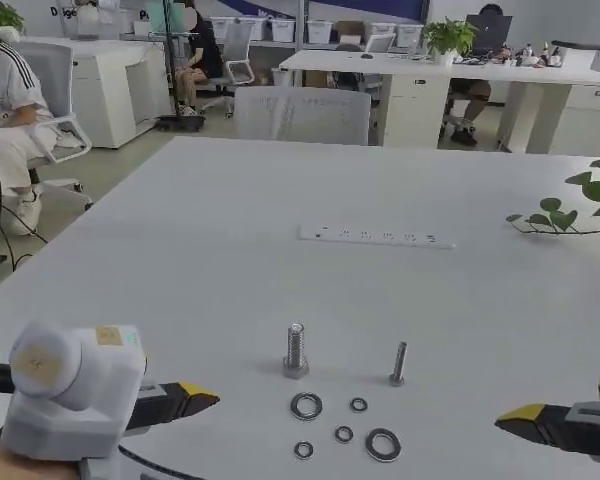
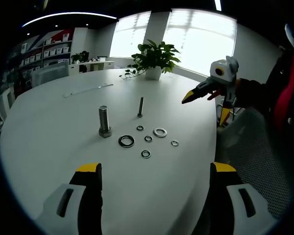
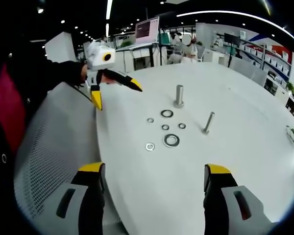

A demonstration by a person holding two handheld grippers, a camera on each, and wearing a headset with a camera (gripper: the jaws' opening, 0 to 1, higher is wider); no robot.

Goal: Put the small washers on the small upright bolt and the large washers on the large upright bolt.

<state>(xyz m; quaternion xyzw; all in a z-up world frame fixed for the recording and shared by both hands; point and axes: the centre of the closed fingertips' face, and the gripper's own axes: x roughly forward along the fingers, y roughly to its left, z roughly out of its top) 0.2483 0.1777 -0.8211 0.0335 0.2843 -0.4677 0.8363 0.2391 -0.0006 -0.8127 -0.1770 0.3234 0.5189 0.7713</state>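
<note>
- White table (image 1: pixel 230 250), wide and mostly bare; power strip (image 1: pixel 377 236) lies flat near the middle, leafy plant (image 1: pixel 580 205) at the right edge.
- Open office behind: white desks, a grey chair (image 1: pixel 302 115) at the far table edge, people seated at desks.
- Left gripper (image 2: pixel 155 169) is low at the near-left, jaws spread wide, nothing between them, tips pointing toward the washers.
- Right gripper (image 3: pixel 154 168) is low at the near-right, jaws also wide apart and holding nothing, aimed at the same group.
- Both grippers sit well apart, one on each side of the parts.
- Large bolt (image 1: pixel 296 351) stands upright on its head, silver, no washer on it.
- Small bolt (image 1: pixel 398 364) stands upright to its right, thinner, also bare.
- Two large washers (image 2: pixel 126 141) and four small washers (image 2: pixel 148 138) lie flat and loose on the table just in front of the bolts, none touching.
</note>
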